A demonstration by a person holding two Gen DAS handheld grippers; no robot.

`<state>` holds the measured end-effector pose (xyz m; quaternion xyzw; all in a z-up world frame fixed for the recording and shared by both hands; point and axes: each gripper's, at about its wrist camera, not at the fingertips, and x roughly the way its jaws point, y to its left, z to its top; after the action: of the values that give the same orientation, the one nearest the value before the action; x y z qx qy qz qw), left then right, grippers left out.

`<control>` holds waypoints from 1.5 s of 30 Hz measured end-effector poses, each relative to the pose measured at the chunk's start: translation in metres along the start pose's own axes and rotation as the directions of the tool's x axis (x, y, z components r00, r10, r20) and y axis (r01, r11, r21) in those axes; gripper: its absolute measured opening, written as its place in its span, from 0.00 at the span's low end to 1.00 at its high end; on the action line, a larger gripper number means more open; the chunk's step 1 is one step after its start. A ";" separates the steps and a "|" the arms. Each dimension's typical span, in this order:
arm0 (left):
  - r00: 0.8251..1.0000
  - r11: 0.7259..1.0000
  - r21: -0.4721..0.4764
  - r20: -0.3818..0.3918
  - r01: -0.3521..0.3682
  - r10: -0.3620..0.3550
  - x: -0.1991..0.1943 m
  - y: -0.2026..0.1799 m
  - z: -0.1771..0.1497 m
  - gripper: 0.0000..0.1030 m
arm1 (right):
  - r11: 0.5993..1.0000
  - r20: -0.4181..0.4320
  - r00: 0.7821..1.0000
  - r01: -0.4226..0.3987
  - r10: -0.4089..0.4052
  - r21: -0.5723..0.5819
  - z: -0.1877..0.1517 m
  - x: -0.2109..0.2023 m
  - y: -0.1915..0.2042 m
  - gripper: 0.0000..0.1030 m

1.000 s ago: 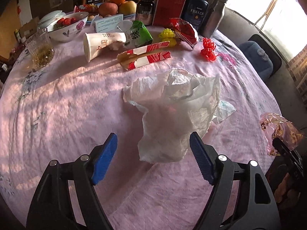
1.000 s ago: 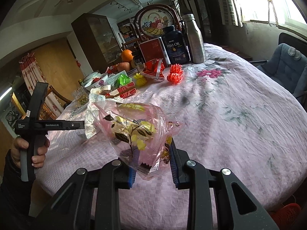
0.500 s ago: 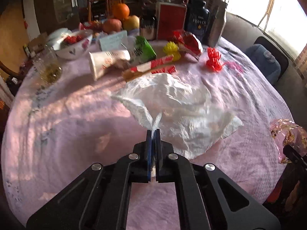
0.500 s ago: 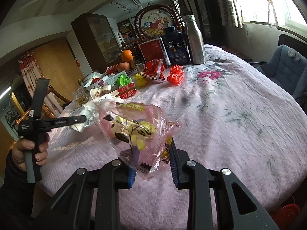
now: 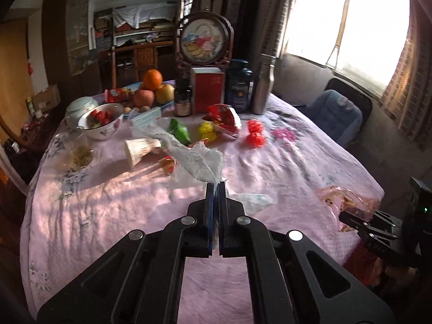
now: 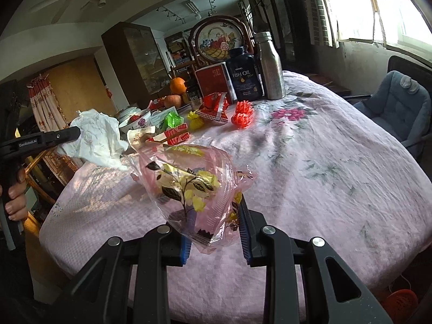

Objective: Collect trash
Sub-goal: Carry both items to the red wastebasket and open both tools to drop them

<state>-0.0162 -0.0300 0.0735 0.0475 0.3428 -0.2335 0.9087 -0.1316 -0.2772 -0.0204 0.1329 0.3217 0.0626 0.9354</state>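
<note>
Two handheld grippers work over a round table draped in a pink floral cloth [image 6: 324, 162]. The left gripper [image 5: 215, 189] has its blue pads pressed together on a corner of a crumpled white tissue [image 5: 199, 159], which hangs clear of the cloth; from the right wrist view the tissue [image 6: 94, 137] dangles from the gripper's tip, with a person's hand [image 6: 16, 197] wrapped around the handle. The right gripper [image 6: 214, 232] is clamped on the lower edge of a pink plastic bag [image 6: 189, 186] printed with yellow flowers, its mouth lifted toward the tissue just beside it. More litter lies farther back on the cloth: a tipped paper cup [image 5: 141, 149], a green wrapper [image 5: 179, 132], a red-and-white carton [image 6: 172, 136] and a red ribbon bow [image 6: 243, 114]. Behind them stand a steel bottle [image 6: 270, 67], a fish oil jar [image 6: 244, 77] and a bowl of strawberries [image 5: 101, 120].
</note>
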 end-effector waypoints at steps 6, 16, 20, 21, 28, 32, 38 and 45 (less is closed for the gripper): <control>0.971 0.964 0.124 -0.039 0.237 -0.234 0.000 -0.080 -0.003 0.03 | 0.995 0.020 0.995 0.094 -0.095 0.043 -0.015 -0.035 -0.035 0.28; 0.815 0.769 0.269 -0.201 0.579 -0.543 0.015 -0.232 -0.016 0.03 | 0.903 -0.049 0.922 0.386 -0.385 0.190 -0.080 -0.127 -0.131 0.28; 0.751 0.685 0.313 -0.337 0.658 -0.568 0.043 -0.303 -0.043 0.03 | 0.819 -0.137 0.871 0.490 -0.472 0.297 -0.122 -0.156 -0.179 0.28; 0.736 0.667 0.318 -0.368 0.674 -0.568 0.050 -0.319 -0.050 0.03 | 0.801 -0.159 0.862 0.507 -0.482 0.319 -0.132 -0.159 -0.189 0.28; 0.613 0.536 0.325 -0.572 0.779 -0.545 0.099 -0.422 -0.112 0.03 | 0.709 -0.321 0.828 0.560 -0.460 0.429 -0.202 -0.157 -0.247 0.28; 0.592 0.518 0.341 -0.660 0.785 -0.462 0.137 -0.464 -0.156 0.03 | 0.659 -0.373 0.827 0.561 -0.420 0.501 -0.235 -0.149 -0.279 0.28; 0.572 0.538 0.355 -0.758 0.765 -0.313 0.191 -0.491 -0.214 0.03 | 0.636 -0.395 0.829 0.558 -0.396 0.532 -0.248 -0.133 -0.303 0.28; 0.559 0.530 0.377 -0.795 0.760 -0.236 0.217 -0.515 -0.251 0.04 | 0.622 -0.453 0.811 0.579 -0.371 0.527 -0.255 -0.118 -0.315 0.37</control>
<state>-0.2604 -0.5098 -0.2192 0.3515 0.5221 -0.5803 0.5168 -0.3720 -0.5494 -0.2359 0.3428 0.4848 -0.2846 0.7526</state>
